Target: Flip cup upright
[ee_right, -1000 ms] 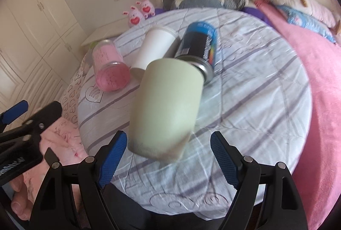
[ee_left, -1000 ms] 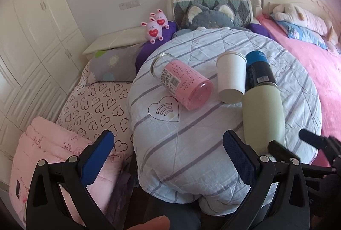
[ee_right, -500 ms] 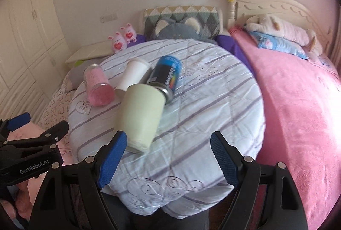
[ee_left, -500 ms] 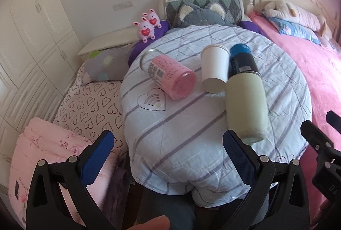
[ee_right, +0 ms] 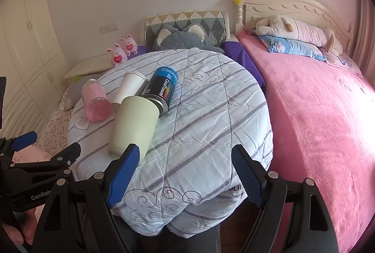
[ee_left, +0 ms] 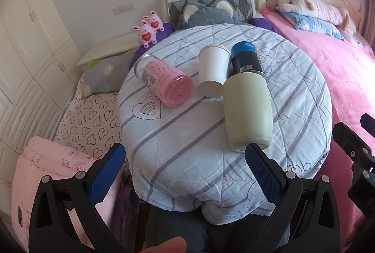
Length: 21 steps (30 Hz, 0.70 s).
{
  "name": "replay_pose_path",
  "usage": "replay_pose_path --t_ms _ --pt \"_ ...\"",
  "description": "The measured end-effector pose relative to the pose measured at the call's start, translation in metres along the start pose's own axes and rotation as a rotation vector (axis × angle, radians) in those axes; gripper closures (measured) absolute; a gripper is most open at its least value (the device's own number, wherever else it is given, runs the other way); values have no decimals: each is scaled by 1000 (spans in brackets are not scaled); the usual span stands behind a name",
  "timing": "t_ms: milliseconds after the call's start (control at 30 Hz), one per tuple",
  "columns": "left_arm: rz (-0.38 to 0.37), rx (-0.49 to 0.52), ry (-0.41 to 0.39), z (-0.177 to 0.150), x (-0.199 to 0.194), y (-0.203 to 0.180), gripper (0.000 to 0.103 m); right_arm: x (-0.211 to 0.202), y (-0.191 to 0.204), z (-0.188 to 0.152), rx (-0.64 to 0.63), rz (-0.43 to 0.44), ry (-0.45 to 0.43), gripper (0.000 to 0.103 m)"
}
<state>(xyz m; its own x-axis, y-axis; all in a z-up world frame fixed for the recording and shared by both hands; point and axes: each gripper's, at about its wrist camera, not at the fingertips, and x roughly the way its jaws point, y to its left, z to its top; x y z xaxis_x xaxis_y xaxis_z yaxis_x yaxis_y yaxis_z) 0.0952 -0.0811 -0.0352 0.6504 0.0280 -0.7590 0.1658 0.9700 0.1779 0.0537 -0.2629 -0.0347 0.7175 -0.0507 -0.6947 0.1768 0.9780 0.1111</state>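
Observation:
A pale green cup lies on its side on the round quilt-covered table, base toward me; it also shows in the right wrist view. A white paper cup, a pink glass jar and a blue-black can also lie on their sides behind it. My left gripper is open and empty, near the table's front edge. My right gripper is open and empty, just right of the green cup's base.
A pink bed runs along the right of the table. Pillows and plush toys sit behind it. A heart-print mattress and pink blanket lie at the left, beside white wardrobes.
Both grippers have pulled back and up from the table; the cups look smaller and farther. The green cup still lies on its side. Both stay open.

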Motion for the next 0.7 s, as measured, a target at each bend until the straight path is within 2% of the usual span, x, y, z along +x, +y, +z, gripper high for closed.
replay_pose_path --t_ms 367,700 --pt "-31 20 24 7 10 -16 0 8 -8 1 9 -4 10 21" --pt "-86 33 75 26 37 -43 0 28 -25 4 35 -16 41 21"
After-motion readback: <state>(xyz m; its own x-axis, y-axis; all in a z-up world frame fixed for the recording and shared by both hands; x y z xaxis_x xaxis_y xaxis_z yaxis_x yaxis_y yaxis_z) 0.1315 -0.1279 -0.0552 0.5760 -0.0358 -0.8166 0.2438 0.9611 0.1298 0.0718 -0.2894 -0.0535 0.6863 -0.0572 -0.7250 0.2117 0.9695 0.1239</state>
